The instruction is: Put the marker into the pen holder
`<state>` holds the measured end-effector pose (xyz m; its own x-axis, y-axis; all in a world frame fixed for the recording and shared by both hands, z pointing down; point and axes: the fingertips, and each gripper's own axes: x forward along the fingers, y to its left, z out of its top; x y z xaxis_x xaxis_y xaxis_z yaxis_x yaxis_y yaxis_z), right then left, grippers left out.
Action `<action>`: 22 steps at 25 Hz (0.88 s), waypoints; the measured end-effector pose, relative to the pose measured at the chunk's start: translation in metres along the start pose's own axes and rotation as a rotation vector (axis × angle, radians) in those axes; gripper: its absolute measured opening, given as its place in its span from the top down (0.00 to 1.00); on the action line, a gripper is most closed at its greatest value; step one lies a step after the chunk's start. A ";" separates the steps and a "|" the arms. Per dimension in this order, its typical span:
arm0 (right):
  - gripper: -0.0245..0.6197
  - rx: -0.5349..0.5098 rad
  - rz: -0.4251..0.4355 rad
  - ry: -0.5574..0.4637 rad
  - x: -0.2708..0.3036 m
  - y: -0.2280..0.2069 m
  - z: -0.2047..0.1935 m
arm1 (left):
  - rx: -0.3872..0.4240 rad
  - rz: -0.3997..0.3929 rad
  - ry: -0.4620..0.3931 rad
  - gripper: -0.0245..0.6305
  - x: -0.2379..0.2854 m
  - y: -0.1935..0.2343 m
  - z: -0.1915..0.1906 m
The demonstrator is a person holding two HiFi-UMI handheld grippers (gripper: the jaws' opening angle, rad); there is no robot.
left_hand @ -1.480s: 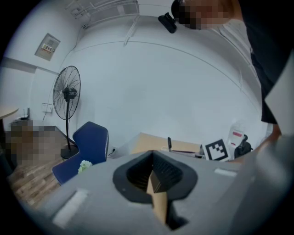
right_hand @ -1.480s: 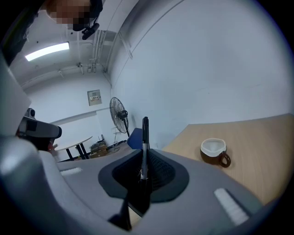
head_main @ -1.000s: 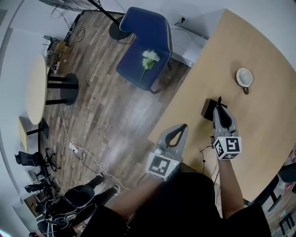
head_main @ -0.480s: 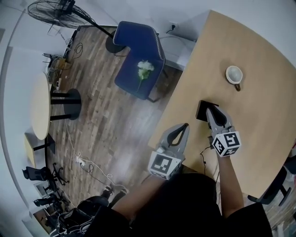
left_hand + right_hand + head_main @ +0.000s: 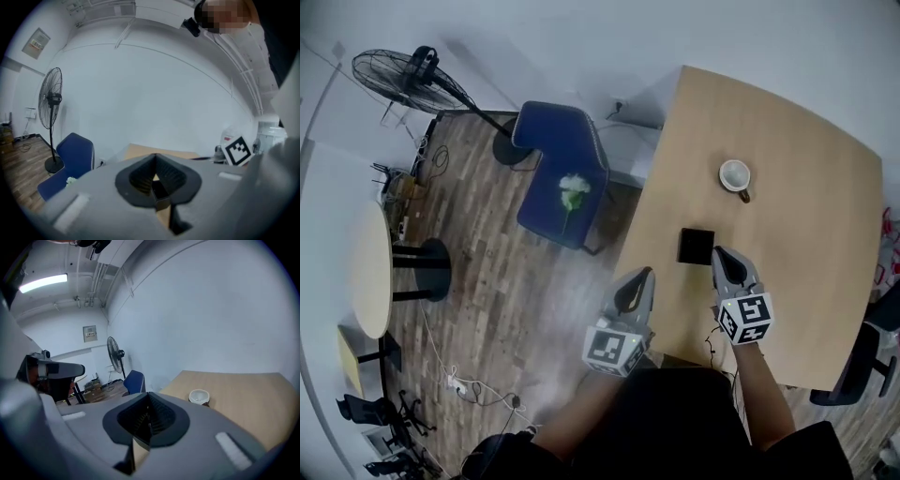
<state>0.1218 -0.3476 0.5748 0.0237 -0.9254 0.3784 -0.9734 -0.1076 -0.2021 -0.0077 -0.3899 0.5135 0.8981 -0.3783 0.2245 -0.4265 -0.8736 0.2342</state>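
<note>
Head view: the pen holder point(image 5: 696, 246) stands at frame centre on the table point(image 5: 806, 206). No marker shows, so I judge it's inside and the job is done. My right gripper point(image 5: 718, 253), over the holder a second ago, is now just lower right.

Left gripper view: the left gripper point(image 5: 154, 177) is clenched and empty.

Right gripper view: jaws just snapped together on nothing.

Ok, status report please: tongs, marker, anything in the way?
Left tongs shut, empty. Right tongs just closed, empty, near holder. Marker not in view. Cup stands clear.
</note>
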 end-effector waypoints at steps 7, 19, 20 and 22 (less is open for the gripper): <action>0.96 0.049 -0.208 -0.076 -0.056 0.050 0.024 | 0.024 -0.165 0.023 0.96 -0.051 0.014 0.014; 0.96 0.044 -0.406 -0.171 -0.123 0.149 0.050 | 0.045 -0.286 -0.058 0.96 -0.128 0.050 0.064; 0.96 0.032 -0.419 -0.178 -0.128 0.155 0.052 | 0.055 -0.297 -0.063 0.96 -0.131 0.053 0.067; 0.96 0.020 -0.447 -0.192 -0.135 0.166 0.052 | 0.069 -0.309 -0.072 0.96 -0.138 0.060 0.069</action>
<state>-0.0309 -0.2590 0.4432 0.4817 -0.8372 0.2590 -0.8539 -0.5148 -0.0759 -0.1500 -0.4112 0.4308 0.9903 -0.1100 0.0846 -0.1260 -0.9682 0.2160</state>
